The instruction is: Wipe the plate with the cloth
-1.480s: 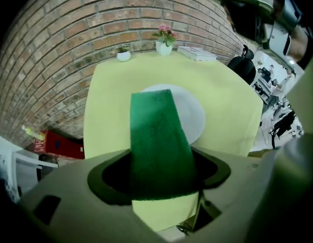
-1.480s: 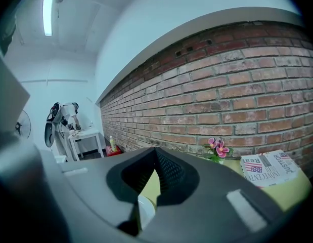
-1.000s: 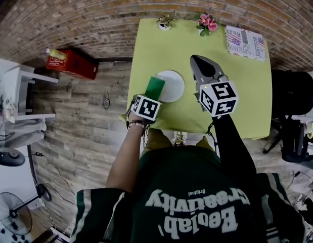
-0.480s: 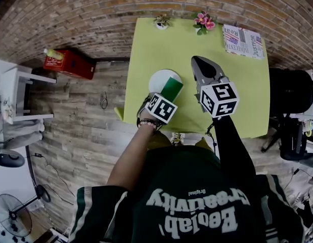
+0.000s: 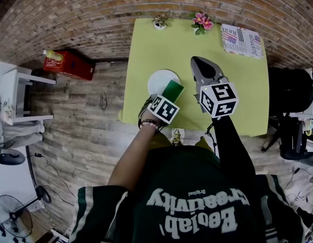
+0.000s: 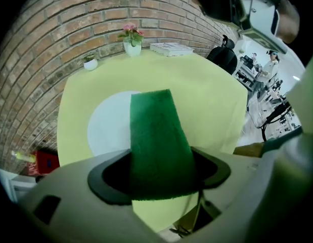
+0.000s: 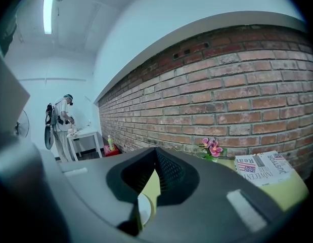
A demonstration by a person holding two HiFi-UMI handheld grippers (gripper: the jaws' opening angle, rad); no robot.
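Note:
A white plate (image 5: 159, 80) lies near the left edge of the yellow-green table (image 5: 232, 70). My left gripper (image 5: 169, 97) is shut on a green cloth (image 5: 173, 90), which lies over the plate's near right part. In the left gripper view the cloth (image 6: 156, 135) sticks forward out of the jaws over the plate (image 6: 108, 125). My right gripper (image 5: 196, 61) hovers to the right of the plate, its jaws shut with nothing held. Through the thin slit between its jaws a sliver of the plate (image 7: 143, 209) shows.
At the table's far edge stand a small potted plant (image 5: 160, 22), a pot of pink flowers (image 5: 203, 20) and a magazine (image 5: 241, 39). A red box (image 5: 68, 64) lies on the floor to the left and a black chair (image 5: 293, 90) stands to the right. A person (image 7: 62, 118) stands far off.
My left gripper has carried the cloth rightward, from the plate's left edge to its near right part. The right gripper has stayed in place.

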